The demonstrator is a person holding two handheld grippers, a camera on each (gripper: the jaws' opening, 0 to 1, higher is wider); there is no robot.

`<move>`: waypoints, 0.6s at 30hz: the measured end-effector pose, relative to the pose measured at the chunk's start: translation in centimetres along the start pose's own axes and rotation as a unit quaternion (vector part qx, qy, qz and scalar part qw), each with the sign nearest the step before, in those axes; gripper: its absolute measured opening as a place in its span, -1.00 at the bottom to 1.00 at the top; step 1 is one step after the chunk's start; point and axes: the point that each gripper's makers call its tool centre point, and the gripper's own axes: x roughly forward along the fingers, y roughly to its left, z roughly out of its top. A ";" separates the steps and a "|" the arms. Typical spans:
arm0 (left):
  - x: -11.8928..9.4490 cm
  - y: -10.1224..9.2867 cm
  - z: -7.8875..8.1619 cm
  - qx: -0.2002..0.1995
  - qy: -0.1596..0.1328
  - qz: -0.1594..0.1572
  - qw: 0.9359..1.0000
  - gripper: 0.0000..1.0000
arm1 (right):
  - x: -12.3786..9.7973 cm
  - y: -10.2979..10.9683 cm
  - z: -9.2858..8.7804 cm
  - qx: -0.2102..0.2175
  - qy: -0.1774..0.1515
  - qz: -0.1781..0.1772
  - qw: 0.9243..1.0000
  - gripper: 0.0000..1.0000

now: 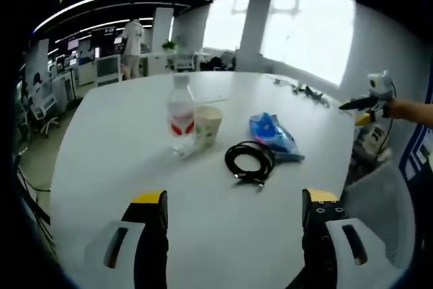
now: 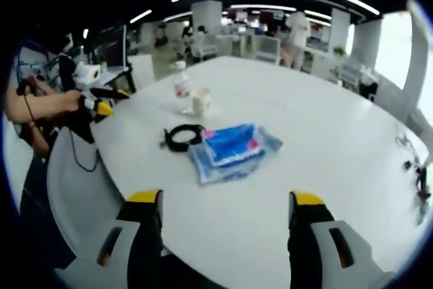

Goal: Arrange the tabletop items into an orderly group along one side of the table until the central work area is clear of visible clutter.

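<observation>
On the white table (image 1: 135, 133) stand a clear water bottle (image 1: 180, 114) with a red label and a paper cup (image 1: 208, 124) touching it. To the right lie a coiled black cable (image 1: 249, 161) and a blue plastic packet (image 1: 272, 136). My left gripper (image 1: 233, 201) is open above the near table edge, well short of the cable. The right gripper (image 1: 371, 103) shows at the far right, held by a hand. In the right gripper view my right gripper (image 2: 225, 202) is open, with the blue packet (image 2: 232, 148), cable (image 2: 184, 137), cup (image 2: 200, 101) and bottle (image 2: 181, 84) ahead. The left gripper (image 2: 95, 103) shows at the left.
A grey chair (image 1: 385, 201) stands at the table's right edge, another chair (image 2: 74, 174) at the near left in the right gripper view. Small dark items (image 1: 304, 91) lie at the far table edge. A person (image 1: 132, 45) stands among desks in the background.
</observation>
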 end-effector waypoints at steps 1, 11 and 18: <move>-0.1 0.0 0.0 0.002 0.002 0.000 1.000 0.58 | -0.1 -0.1 -0.1 0.002 0.000 0.000 1.000 0.47; -0.1 -0.4 -0.3 0.007 0.017 0.012 1.000 0.57 | 0.1 -2.0 -0.4 0.010 -0.001 0.002 1.000 0.44; 0.3 -1.1 0.1 0.008 0.022 0.017 1.000 0.57 | 1.3 -2.5 -0.4 0.004 0.001 0.019 1.000 0.42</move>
